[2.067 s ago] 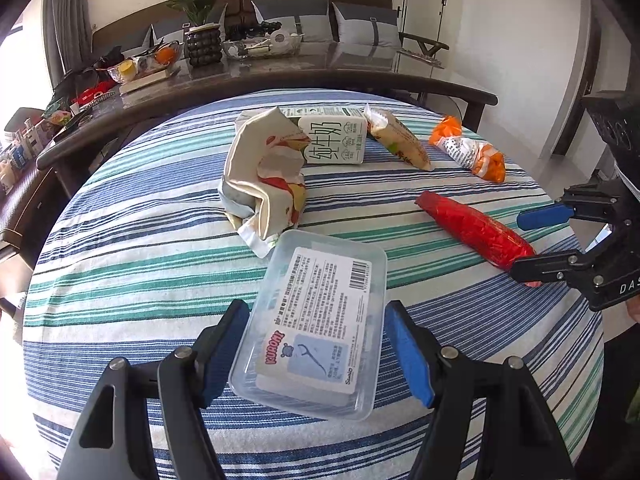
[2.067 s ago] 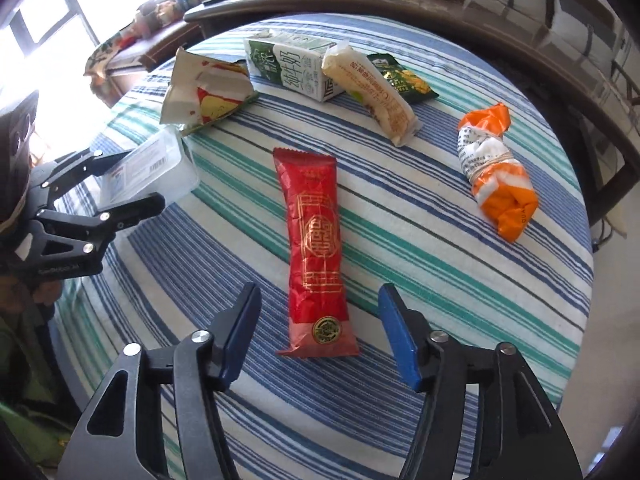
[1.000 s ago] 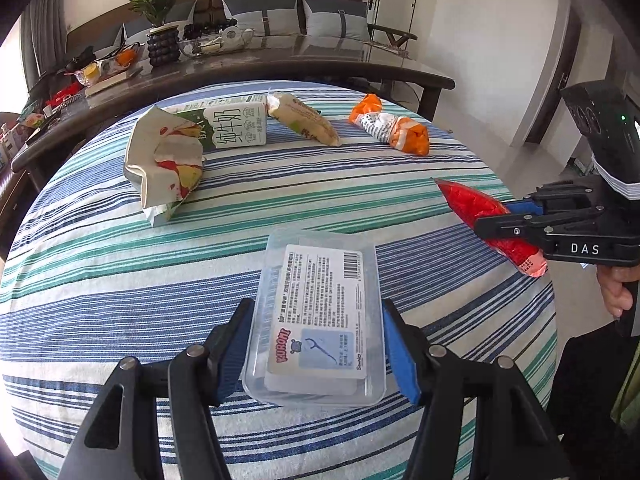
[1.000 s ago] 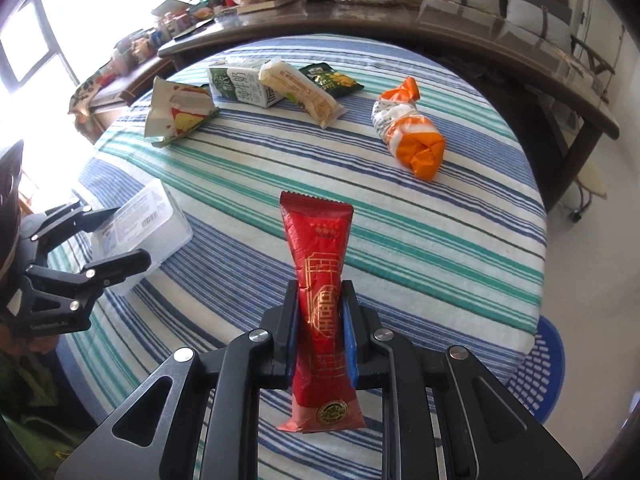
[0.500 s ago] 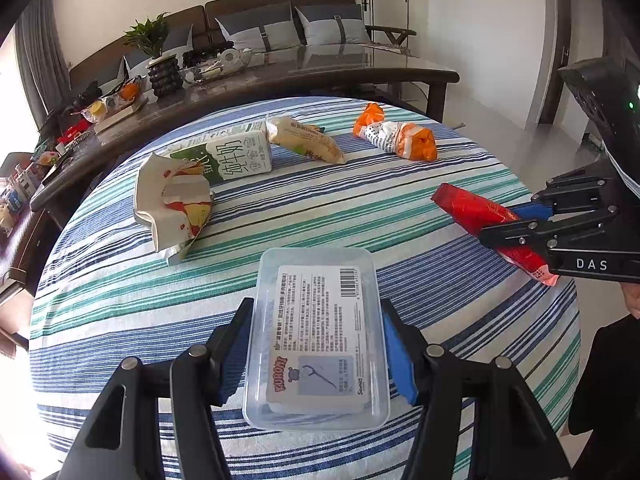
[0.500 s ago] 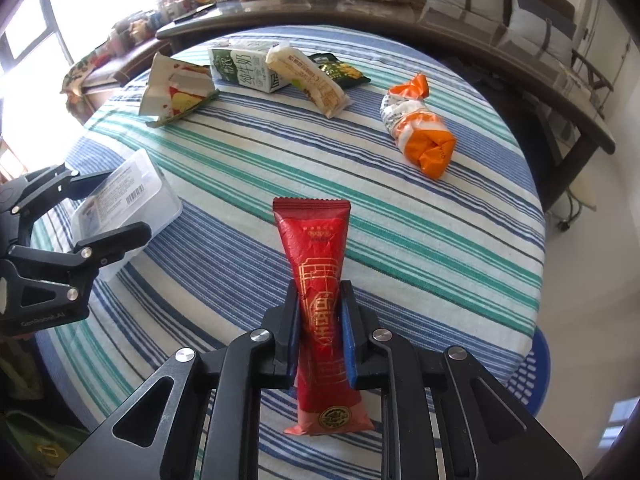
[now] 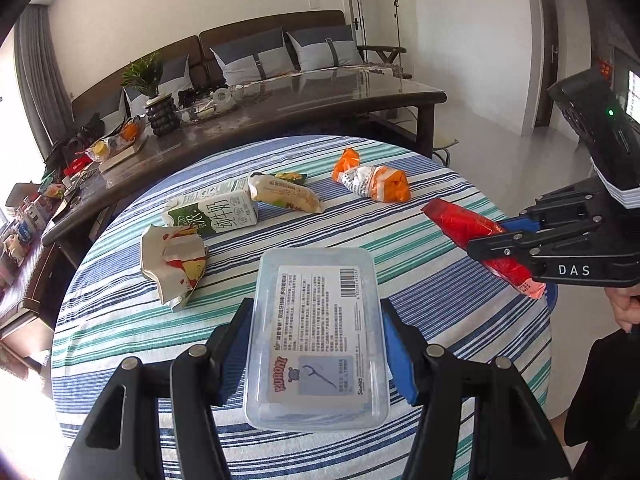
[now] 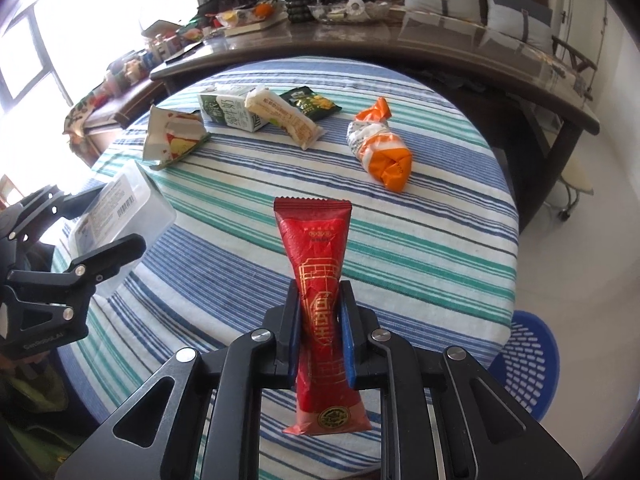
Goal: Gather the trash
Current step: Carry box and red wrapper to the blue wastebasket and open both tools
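My left gripper (image 7: 316,344) is shut on a clear plastic box (image 7: 318,332) with a printed label, held above the striped round table (image 7: 420,300). My right gripper (image 8: 320,312) is shut on a long red snack packet (image 8: 318,280), lifted off the table; it also shows in the left wrist view (image 7: 476,236). Still lying on the table are a milk carton (image 7: 212,210), a crumpled paper wrapper (image 7: 172,260), a cream bread packet (image 7: 284,194), a green snack bag (image 8: 310,104) and an orange packet (image 7: 374,178).
A blue perforated basket (image 8: 524,364) stands on the floor by the table's right side. A long dark table (image 7: 280,108) with clutter and a sofa (image 7: 248,56) are behind. A person's hand (image 7: 624,308) holds the right gripper.
Both grippers closed on their items, the left on the plastic box and the right on the red packet, and have lifted them off the table, rising higher over the last second.
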Motion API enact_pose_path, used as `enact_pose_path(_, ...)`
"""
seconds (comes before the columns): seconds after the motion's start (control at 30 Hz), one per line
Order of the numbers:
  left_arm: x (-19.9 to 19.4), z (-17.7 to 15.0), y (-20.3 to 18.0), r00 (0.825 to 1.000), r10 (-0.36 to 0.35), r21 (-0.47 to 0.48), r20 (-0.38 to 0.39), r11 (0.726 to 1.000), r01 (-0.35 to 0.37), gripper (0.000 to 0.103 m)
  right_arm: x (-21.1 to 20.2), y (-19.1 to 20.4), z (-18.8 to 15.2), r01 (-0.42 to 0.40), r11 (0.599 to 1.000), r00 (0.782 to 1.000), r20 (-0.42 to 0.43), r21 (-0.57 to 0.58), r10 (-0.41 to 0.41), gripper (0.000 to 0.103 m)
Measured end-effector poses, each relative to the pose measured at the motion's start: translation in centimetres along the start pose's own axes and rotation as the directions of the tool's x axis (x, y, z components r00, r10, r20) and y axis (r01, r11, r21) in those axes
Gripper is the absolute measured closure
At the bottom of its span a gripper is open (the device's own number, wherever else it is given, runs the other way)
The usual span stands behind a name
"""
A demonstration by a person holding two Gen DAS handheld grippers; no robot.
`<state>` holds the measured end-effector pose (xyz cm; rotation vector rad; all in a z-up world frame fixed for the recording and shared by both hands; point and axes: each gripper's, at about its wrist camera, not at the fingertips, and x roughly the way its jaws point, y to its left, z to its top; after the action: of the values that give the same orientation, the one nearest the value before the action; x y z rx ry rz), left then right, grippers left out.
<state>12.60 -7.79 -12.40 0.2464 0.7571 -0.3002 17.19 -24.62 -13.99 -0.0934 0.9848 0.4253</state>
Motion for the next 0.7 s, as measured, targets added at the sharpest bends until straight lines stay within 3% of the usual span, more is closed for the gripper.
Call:
enact_pose_path(0.13, -0.2, 1.2, -1.5, 0.999, -0.033, 0.008, 0.013, 0.999, 0.033, 0.042, -1.0, -1.5, -0.4, 0.001, 0.999, 1.0, 0.019, 0.035, -0.002, 0.087)
enact_pose_path(0.33, 0.6, 3.9, -5.5, 0.981, -0.196, 0.001, -0.007, 0.981, 0.196, 0.042, -4.0, -7.0, -1.3, 0.077, 0.989, 0.996, 0.043, 0.129, -0.084, 0.087)
enact_pose_path(0.53, 2.8, 7.5, -13.4, 0.935, -0.354, 0.03, -0.028, 0.935, 0.355, 0.042, -7.3, -15.7, -3.6, 0.215, 0.94, 0.974, 0.015, 0.265, -0.227, 0.087)
enact_pose_path(0.7, 6.6, 9.6, -19.9, 0.878, -0.473, 0.01, -0.07, 0.88, 0.474, 0.042, -7.2, -22.5, -7.1, 0.285, 0.875, 0.954, -0.028, 0.391, -0.298, 0.087)
